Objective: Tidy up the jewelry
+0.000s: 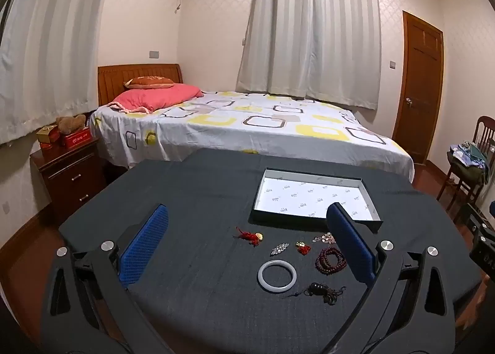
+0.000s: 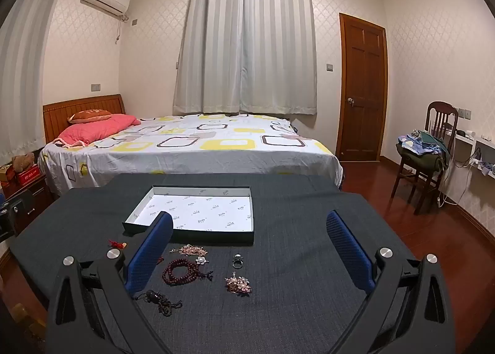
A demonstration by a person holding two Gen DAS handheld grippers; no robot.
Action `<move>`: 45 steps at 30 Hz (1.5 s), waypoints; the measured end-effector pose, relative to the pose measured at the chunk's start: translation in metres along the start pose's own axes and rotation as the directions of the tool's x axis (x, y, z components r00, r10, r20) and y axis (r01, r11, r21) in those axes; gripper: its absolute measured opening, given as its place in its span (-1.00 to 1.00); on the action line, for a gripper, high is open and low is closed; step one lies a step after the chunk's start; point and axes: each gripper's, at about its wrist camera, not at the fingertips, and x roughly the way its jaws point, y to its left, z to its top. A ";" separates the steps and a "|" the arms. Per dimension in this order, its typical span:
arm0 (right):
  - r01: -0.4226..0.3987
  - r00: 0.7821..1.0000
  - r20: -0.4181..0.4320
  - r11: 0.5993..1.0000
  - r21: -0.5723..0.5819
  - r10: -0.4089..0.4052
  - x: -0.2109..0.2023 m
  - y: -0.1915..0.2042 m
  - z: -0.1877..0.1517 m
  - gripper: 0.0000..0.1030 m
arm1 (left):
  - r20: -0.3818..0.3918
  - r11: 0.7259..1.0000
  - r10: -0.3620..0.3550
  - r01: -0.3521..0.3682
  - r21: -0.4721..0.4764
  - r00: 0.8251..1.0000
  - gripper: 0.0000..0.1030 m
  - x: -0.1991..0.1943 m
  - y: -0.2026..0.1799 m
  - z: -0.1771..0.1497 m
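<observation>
The jewelry lies loose on the dark cloth of the desk (image 1: 191,199), in a scatter just in front of a shallow tray (image 1: 315,196) with a white printed lining. The tray is a rectangle whose long axis runs left to right across the desk, its near wall facing the pieces; nothing shows inside it.

In the left wrist view a white bangle (image 1: 277,276) lies flat, ring-side up, nearest the camera. Just right of it sits a coil of dark red beads (image 1: 330,260), and in front of both a dark tasselled charm (image 1: 321,290) stretches roughly left to right. Farther back, near the tray's front wall, a red knotted charm with a gold piece (image 1: 250,236) lies slantwise, with a small clear crystal clip (image 1: 279,249) and a small red-and-gold charm (image 1: 303,248) between it and the beads. A pale pink bead strand (image 1: 323,236) lies beside the tray.

In the right wrist view the same beads (image 2: 182,272) lie centre-left, with a flower-shaped brooch (image 2: 238,283) to their right, a dark ring (image 2: 237,260) behind the brooch, and a small pearl flower (image 2: 201,260) between ring and beads.

The left tongs (image 1: 247,242) are spread wide above the desk, pinching nothing. The right tongs (image 2: 250,249) are likewise spread wide and hold nothing. Beyond the desk stands a bed (image 2: 191,150).
</observation>
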 end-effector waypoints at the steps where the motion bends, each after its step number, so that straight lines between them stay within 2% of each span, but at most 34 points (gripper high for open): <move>1: -0.002 1.000 0.005 1.000 0.002 0.002 0.000 0.000 0.000 0.88 | 0.001 1.000 -0.004 0.004 0.004 1.000 0.94 0.000 0.001 0.000; 5: 0.000 1.000 0.007 1.000 0.002 0.000 -0.001 -0.001 0.001 0.88 | -0.007 1.000 0.014 -0.014 0.027 1.000 0.94 0.006 -0.002 0.000; 6: 0.000 1.000 0.007 1.000 0.001 0.000 -0.001 -0.001 0.001 0.88 | 0.018 0.999 0.020 -0.021 0.037 1.000 0.94 -0.001 -0.006 0.000; 8: 0.001 1.000 0.007 1.000 -0.001 -0.001 -0.001 -0.001 0.001 0.88 | 0.021 0.999 0.022 -0.023 0.037 1.000 0.94 -0.001 -0.005 -0.001; 45: 0.000 1.000 0.006 1.000 -0.001 0.000 -0.001 0.000 0.000 0.88 | 0.010 0.999 0.017 -0.017 0.029 1.000 0.94 0.001 -0.007 -0.004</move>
